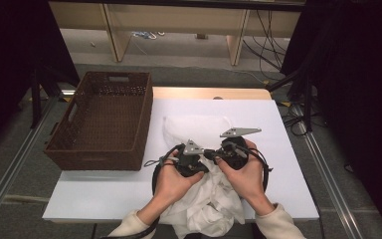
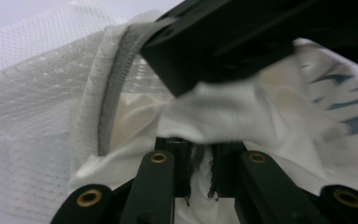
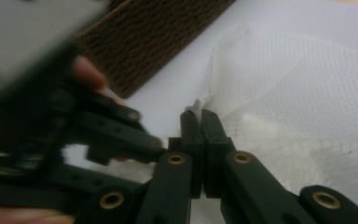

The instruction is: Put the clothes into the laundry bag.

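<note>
A white mesh laundry bag [image 1: 195,127] lies in the middle of the table. A white garment [image 1: 214,199] trails from it to the table's near edge. Both hands meet at the bag's near end. My left gripper [image 1: 193,160] [image 2: 200,186] is shut on a fold of the white garment [image 2: 242,112], just at the bag's [image 2: 28,93] zippered opening. My right gripper [image 1: 230,148] [image 3: 199,119] is shut on the bag's [image 3: 298,93] edge, and its black body hangs over the opening in the left gripper view.
A brown wicker basket [image 1: 99,159] [image 3: 154,37] stands on the left of the white table [image 1: 283,174], close beside the bag. Dark curtains and cables lie beyond the table's sides.
</note>
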`<state>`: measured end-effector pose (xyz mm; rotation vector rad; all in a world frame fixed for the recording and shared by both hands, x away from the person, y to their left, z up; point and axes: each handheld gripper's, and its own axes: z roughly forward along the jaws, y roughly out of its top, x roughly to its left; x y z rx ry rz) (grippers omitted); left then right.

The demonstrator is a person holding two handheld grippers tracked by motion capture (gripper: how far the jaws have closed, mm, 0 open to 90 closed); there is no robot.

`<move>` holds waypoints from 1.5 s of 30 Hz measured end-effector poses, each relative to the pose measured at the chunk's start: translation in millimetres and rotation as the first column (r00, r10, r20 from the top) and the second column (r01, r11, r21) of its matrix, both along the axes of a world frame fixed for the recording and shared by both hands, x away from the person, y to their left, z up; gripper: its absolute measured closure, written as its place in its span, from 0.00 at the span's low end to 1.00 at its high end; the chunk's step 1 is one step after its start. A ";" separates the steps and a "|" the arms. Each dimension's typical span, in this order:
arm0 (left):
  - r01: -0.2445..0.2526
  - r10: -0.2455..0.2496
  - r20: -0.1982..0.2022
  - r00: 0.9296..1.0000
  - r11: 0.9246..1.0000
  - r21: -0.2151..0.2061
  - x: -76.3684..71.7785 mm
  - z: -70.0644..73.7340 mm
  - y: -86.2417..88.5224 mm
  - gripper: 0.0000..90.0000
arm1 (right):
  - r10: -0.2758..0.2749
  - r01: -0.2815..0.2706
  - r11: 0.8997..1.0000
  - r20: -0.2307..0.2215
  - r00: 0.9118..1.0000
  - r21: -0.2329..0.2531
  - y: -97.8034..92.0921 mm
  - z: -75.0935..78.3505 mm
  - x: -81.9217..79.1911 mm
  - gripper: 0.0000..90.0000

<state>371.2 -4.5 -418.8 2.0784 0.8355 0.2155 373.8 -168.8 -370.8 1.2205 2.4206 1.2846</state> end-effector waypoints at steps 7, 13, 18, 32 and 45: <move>-0.052 0.051 -0.029 0.998 0.998 -0.024 13.7 -22.2 -4.7 0.83 | -0.012 0.011 1.000 -0.024 1.000 -0.023 0.7 -4.5 2.0 1.00; 0.034 -0.033 0.035 0.999 0.998 -0.052 -2.8 1.6 20.4 0.47 | -0.011 0.011 1.000 -0.004 1.000 -0.011 -3.8 -0.2 2.8 1.00; 0.082 -0.080 0.088 0.993 0.997 -0.013 -25.6 20.8 44.5 0.31 | -0.025 0.025 1.000 0.001 1.000 -0.018 -5.8 1.3 3.2 1.00; 0.112 -0.105 -0.102 0.989 0.991 0.072 -4.2 -35.0 55.2 0.35 | -0.011 0.012 0.999 0.009 1.000 -0.033 -5.5 0.2 4.5 1.00; 0.043 -0.046 -0.073 0.996 0.998 -0.040 -22.6 5.1 50.4 0.87 | -0.043 0.042 0.998 -0.032 0.999 -0.041 -3.5 -2.4 4.8 1.00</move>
